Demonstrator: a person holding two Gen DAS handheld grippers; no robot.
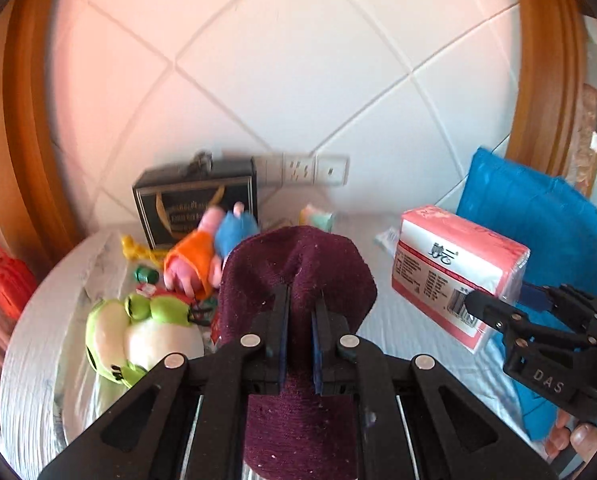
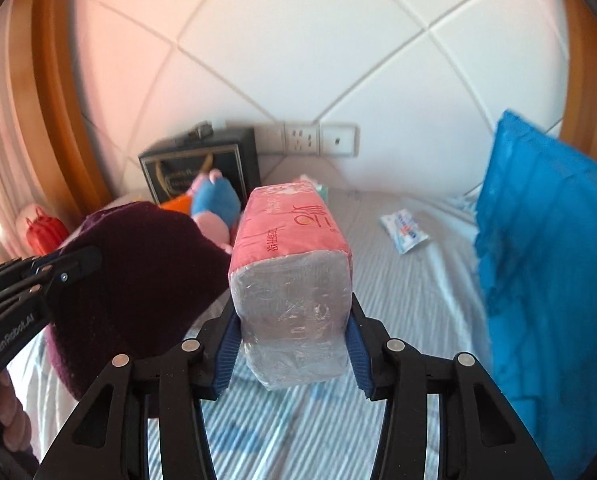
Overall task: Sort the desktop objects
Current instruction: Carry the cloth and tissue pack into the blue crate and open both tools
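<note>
My left gripper [image 1: 301, 304] is shut on a dark maroon knitted hat [image 1: 298, 268], held above the bed; the hat also shows in the right wrist view [image 2: 138, 264] at the left. My right gripper [image 2: 292, 344] is shut on a pink pack of tissues [image 2: 294, 240], held in the air; the pack shows in the left wrist view [image 1: 454, 264] at the right, with the right gripper [image 1: 482, 308] behind it. Plush toys lie at the left: a green frog [image 1: 138, 332] and a pink pig in orange and blue [image 1: 210, 248].
A black box [image 1: 194, 200] stands against the padded white headboard, next to wall sockets [image 1: 306, 168]. A blue pillow [image 2: 546, 248] leans at the right. A small white-blue packet [image 2: 404, 232] lies on the striped sheet [image 2: 398, 300]. A red toy [image 1: 8, 280] sits far left.
</note>
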